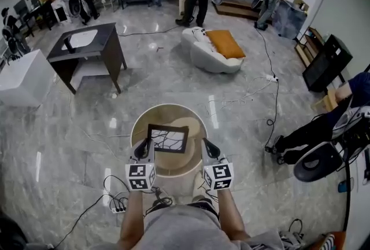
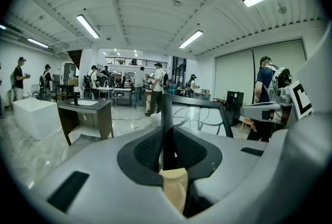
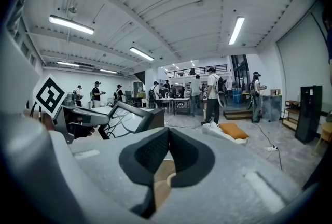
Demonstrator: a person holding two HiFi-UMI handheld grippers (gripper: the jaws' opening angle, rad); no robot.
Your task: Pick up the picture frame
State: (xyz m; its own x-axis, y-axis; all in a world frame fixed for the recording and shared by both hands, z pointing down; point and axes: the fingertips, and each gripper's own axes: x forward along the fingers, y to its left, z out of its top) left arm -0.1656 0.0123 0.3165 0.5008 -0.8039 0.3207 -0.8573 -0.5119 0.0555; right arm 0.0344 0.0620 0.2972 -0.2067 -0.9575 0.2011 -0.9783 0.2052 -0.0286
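Picture frame (image 1: 167, 127) gripped by its left edge, held over the round wooden bench (image 1: 166, 109).
Left hand-held gripper (image 2: 167, 135) clamped narrow on the frame's dark border, one pad on each face, with the pane stretching away to the right. Right hand-held gripper (image 3: 167, 132) closed with nothing between its jaws, level with the frame's right side and just beside it. Glossy grey floor (image 1: 69, 144) all around the bench.

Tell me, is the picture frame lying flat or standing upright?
Upright. In the left gripper view the picture frame has its side bar rising straight up, clamped in the left gripper, and the room shows through its glass.
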